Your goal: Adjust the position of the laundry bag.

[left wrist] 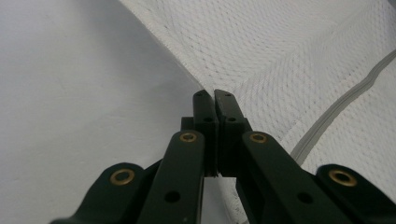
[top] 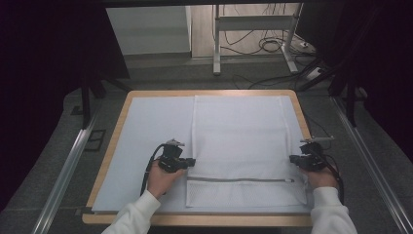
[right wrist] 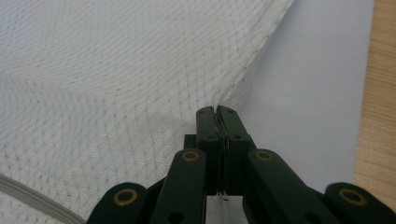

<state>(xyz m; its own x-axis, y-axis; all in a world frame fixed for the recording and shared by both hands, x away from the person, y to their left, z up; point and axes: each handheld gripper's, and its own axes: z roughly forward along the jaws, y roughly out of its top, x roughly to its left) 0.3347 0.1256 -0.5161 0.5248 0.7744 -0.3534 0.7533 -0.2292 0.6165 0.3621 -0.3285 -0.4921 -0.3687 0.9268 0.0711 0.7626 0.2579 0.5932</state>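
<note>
Wooden-edged desk (top: 122, 117) is carrying a white mesh laundry bag (top: 241, 141); left tool (top: 191, 162) and right tool (top: 293, 159) are clenching its side edges, next likely lifting and folding together.

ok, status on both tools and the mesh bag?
Left tool shut on mesh bag left edge. Right tool shut on right edge. Bag flat on mat; nothing in the way.

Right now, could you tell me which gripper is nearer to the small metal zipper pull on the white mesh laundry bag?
Right. The right gripper pinches the bag's edge just above the zipper pull; the left gripper grips the white mesh laundry bag at the opposite edge, by the zipper's far end.
</note>
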